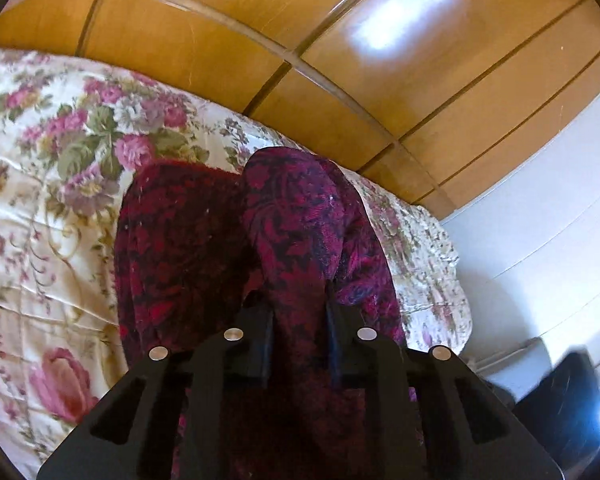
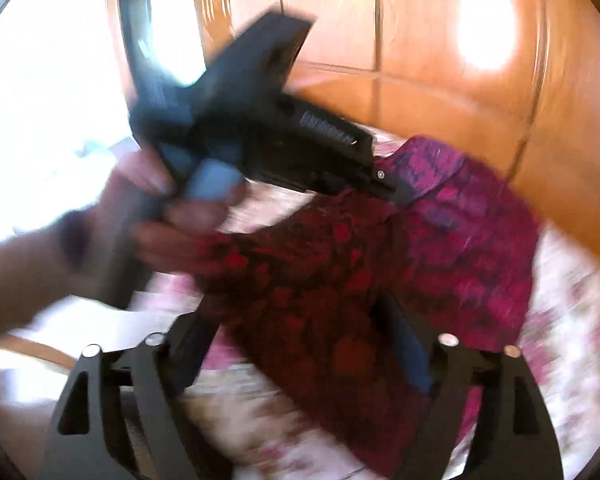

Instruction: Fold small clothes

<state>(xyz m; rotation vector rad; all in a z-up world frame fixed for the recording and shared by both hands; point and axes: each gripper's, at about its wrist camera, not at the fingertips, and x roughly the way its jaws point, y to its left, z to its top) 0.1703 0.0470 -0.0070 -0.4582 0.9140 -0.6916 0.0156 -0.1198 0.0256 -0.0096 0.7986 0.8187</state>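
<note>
Over the flowered bed (image 1: 40, 184) I kept the left gripper (image 1: 298, 312) clenched on a raised fold of the dark red garment (image 1: 204, 240) so it hung clear, while the right gripper (image 2: 300, 344) stood released astride the cloth, gripping nothing.

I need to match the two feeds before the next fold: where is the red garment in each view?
Left wrist view: the garment fills the centre, running from the bedspread down between the left gripper's fingers, which pinch it.
Right wrist view: it lies centre to right, with the open right gripper astride its near edge.
Shared landmark: the wooden wardrobe beyond the bed.
</note>
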